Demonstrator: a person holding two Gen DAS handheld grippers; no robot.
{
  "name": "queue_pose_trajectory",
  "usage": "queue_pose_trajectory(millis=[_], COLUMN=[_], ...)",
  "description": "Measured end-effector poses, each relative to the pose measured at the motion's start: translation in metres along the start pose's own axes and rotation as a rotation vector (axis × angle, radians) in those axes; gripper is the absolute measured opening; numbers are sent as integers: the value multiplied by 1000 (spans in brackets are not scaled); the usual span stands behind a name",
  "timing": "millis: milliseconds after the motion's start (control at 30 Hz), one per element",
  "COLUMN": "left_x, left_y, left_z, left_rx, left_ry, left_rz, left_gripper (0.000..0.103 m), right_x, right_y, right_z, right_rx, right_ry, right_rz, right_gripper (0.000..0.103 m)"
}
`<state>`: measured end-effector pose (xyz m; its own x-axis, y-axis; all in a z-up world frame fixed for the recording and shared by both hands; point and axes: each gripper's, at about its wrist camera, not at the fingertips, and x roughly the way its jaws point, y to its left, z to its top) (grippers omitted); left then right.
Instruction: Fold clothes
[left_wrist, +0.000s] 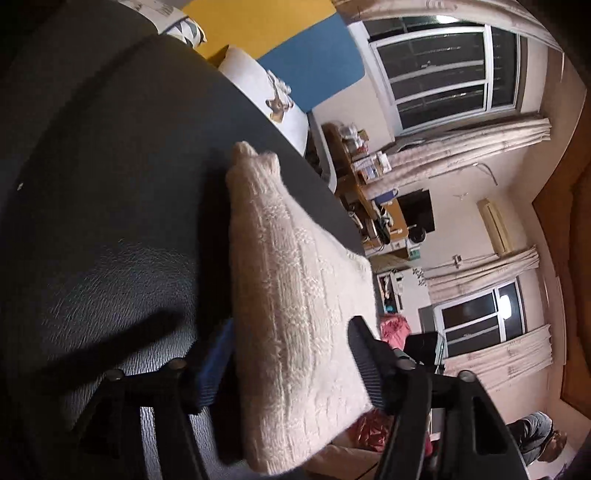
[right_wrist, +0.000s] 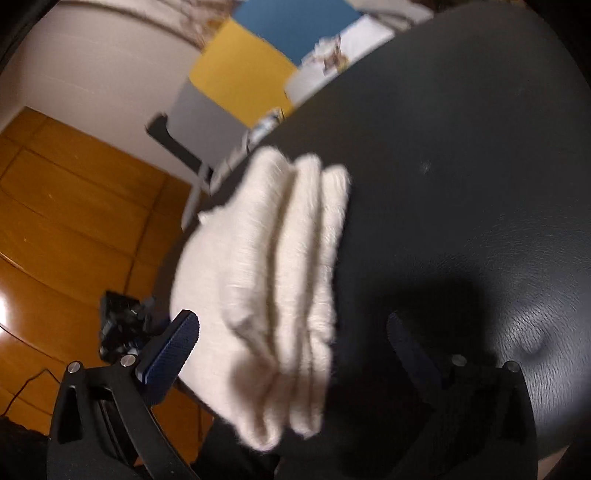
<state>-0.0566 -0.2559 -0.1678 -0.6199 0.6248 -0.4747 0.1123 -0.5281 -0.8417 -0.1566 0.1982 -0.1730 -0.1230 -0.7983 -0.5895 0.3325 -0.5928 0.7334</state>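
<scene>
The left tool (left_wrist: 291, 363) stands released, its two fingers spread wide with the folded cream knit garment (left_wrist: 295, 295) lying between them; neither pad presses into the cloth. One finger carries a blue ribbed pad (left_wrist: 216, 365) just beside the garment's left edge, the other a dark ribbed pad (left_wrist: 365, 365) at its right edge. The garment stretches away from the tool as a long, thick, folded bundle with a ribbed weave, and it rests on a dark leather-like surface (left_wrist: 110, 221) with a fine grain. Its near end hangs just past the edge of that surface.

The right tool (right_wrist: 295, 350) is likewise released, fingers far apart. Its left finger with the blue pad (right_wrist: 171, 350) sits just beside the garment (right_wrist: 266, 277), and the right finger (right_wrist: 413, 347) lies in shadow, apart from the cloth. From this side the garment shows three stacked folds, blurred, lying at the edge of the same dark surface (right_wrist: 461, 147).

Farther out, the left wrist view shows a white pillow (left_wrist: 266, 92) with an animal print, blue and yellow wall panels, two dark windows (left_wrist: 443, 74) with pale curtains, and a cluttered wooden desk (left_wrist: 369, 192). The right wrist view shows a glossy wooden floor (right_wrist: 74, 221) and a small black object (right_wrist: 122, 325) on it.
</scene>
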Motion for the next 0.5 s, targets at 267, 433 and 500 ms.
queue_pose_trajectory(millis=[267,433,500], left_x=[29,45,52], left_y=[10,10,6], left_z=[6,12,16], left_rx=[-11,-16,1], left_ry=[76,111,122], left_rz=[-11,-31,-20], left_gripper=[68,69,70], right_x=[39,51,60], right_y=[2,6,13], right_z=[14,21,24], right_rx=[-13,-12,-30], right_ry=[140,176,197], right_rz=[74,90,87], right_gripper=[103,103,103])
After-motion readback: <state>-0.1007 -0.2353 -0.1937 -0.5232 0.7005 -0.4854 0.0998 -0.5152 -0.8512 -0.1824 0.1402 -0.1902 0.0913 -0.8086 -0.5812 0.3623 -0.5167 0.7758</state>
